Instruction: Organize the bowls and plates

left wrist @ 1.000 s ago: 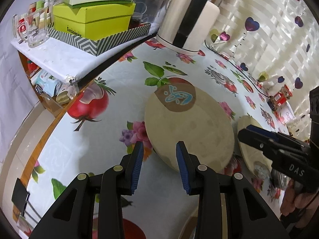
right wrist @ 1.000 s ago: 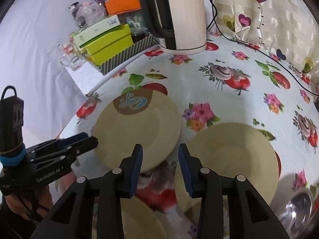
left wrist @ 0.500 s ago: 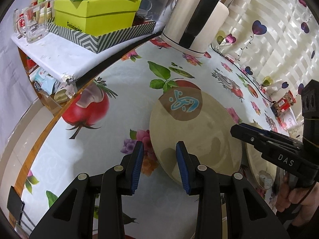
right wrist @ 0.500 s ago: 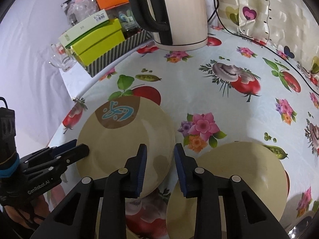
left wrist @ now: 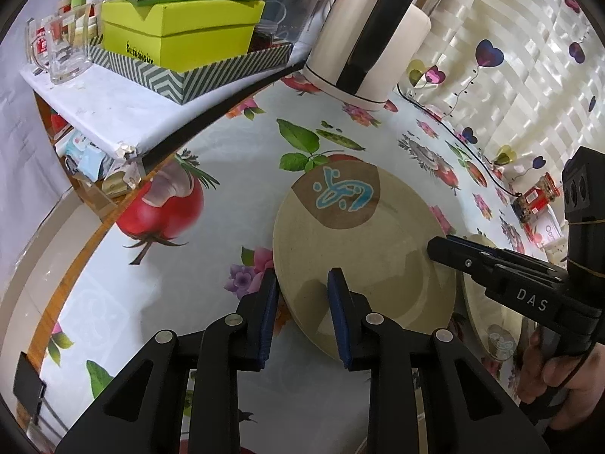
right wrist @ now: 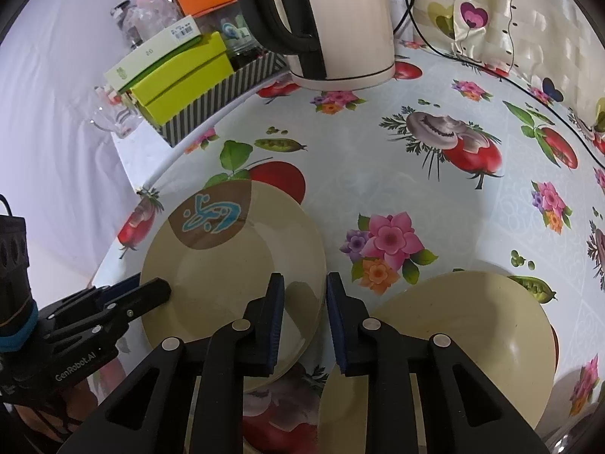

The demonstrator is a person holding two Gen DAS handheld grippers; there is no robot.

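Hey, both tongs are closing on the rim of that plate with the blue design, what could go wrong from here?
1. Both tongs, left and right, are closing on only the rim of the plate with the blue design; such a thin grip may let it slip or tilt on lifting.
2. The second beige plate lies close beside it and could get knocked.
3. The plate sits near the table edge; a push might send it off.

"DAS" on right gripper (left wrist: 438,247), "GenRobot.AI" on left gripper (right wrist: 151,291)

Right tongs (right wrist: 304,314) closing astride the rim of a beige plate (right wrist: 227,257); left tongs (right wrist: 151,289) at its opposite edge.
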